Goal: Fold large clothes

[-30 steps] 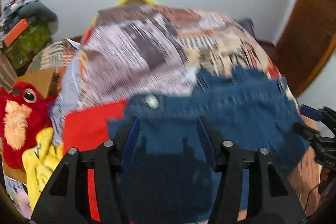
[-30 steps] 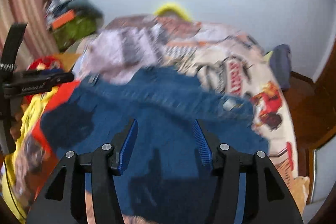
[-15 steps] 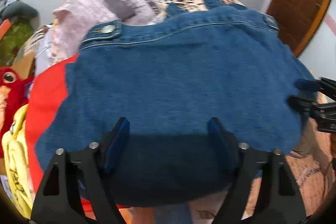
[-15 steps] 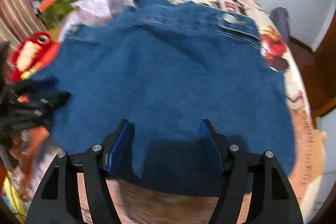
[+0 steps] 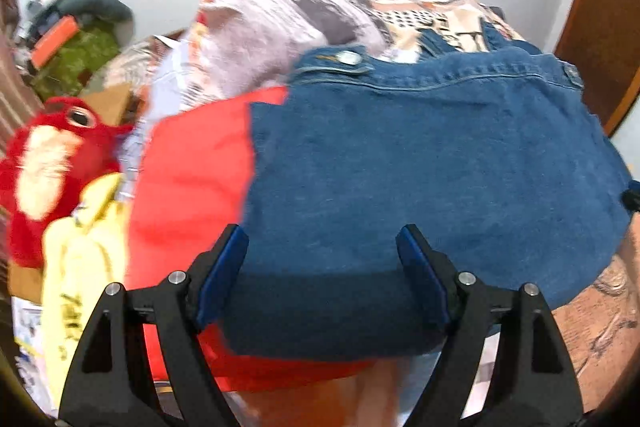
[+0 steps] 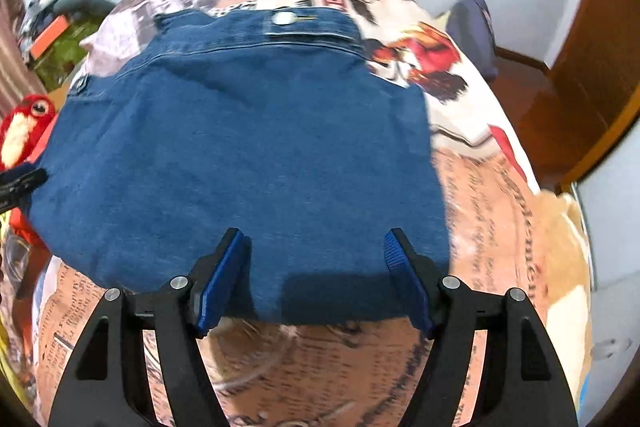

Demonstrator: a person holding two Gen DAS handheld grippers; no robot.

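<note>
A folded blue denim garment [image 5: 420, 155] lies flat on the printed bedspread [image 6: 488, 195], its metal button [image 6: 282, 18] at the far edge. My left gripper [image 5: 322, 267] stands open over the garment's near left edge. The thick fold sits between the blue pads [image 5: 222, 275], which do not press on it. My right gripper [image 6: 316, 267] is over the near right edge and its jaws are opening. The denim hem lies between them, untouched by the pads. Each gripper's tip shows at the side of the other's view.
A red cloth [image 5: 192, 187] lies under the denim's left side. Left of it are a yellow garment [image 5: 80, 267] and a red plush toy [image 5: 48, 163]. A cluttered pile [image 5: 76, 63] stands at the far left. A wooden door [image 5: 600, 7] is at the right, a dark bundle [image 6: 472, 27] beside the bed.
Both grippers' jaws have widened and let go of the denim. The garment has come down and now lies spread flat on the bed. Both grippers have sunk closer to it.
</note>
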